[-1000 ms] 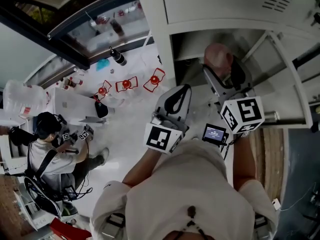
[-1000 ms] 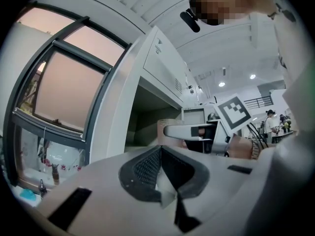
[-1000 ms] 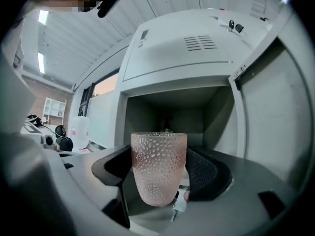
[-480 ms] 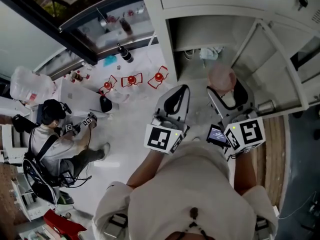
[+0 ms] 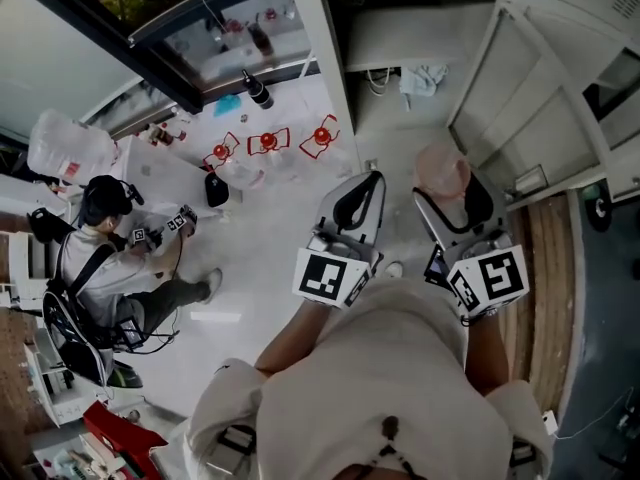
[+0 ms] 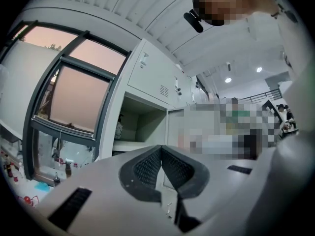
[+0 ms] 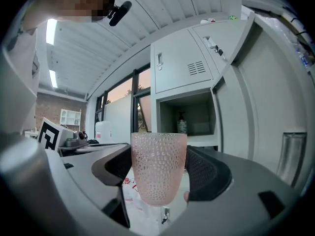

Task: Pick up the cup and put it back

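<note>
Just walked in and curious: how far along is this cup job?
Picking up looks done: the right tongs grip the pink cup, held outside the open locker. Remaining: setting it back down. The left tongs are shut, empty.

No words, brands or numbers are legible. The only signs are black-and-white square markers, one on the cube (image 5: 325,276) behind the left tool (image 5: 366,178) and one on the cube (image 5: 490,280) behind the right tool (image 5: 447,186). Far left of both tools, a jug (image 5: 68,148) carries a red label too small to read.
</note>
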Motion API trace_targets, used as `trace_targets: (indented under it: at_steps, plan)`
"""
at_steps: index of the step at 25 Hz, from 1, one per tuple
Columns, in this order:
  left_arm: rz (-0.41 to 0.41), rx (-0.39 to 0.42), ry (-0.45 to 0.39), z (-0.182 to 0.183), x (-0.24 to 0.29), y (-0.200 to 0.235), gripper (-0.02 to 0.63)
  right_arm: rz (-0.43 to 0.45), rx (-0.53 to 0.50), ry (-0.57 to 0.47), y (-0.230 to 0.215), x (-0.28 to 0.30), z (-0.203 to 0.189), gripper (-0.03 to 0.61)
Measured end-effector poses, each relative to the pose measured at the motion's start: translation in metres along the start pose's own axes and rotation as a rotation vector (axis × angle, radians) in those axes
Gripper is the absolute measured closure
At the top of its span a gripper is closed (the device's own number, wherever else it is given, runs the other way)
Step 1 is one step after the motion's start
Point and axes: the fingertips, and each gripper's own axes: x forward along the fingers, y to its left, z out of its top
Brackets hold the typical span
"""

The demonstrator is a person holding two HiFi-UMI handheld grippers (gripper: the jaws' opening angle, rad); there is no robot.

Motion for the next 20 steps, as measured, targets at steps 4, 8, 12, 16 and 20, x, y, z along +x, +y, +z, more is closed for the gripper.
trace_targets:
  at_steps: [4, 8, 12, 16, 20]
  plan:
    - [-0.003, 0.008, 0.003, 0.0, -0.005, -0.011, 0.604, 0.001, 0.014, -0.004, 0.006, -0.015, -0.002, 0.225]
    - [-0.002, 0.019, -0.002, 0.002, -0.007, -0.017, 0.604, 0.005, 0.03, -0.014, 0.006, -0.021, -0.004, 0.225]
    - [0.02, 0.008, -0.007, 0.003, -0.016, -0.013, 0.606, 0.025, 0.035, -0.015, 0.015, -0.019, -0.006, 0.225]
    - [0.005, -0.028, -0.028, 0.006, -0.016, -0.013, 0.604, 0.037, 0.032, -0.011, 0.017, -0.017, -0.008, 0.225]
    - [-0.008, 0.005, -0.014, 0.001, -0.013, -0.018, 0.604, 0.046, 0.032, 0.007, 0.016, -0.012, -0.013, 0.225]
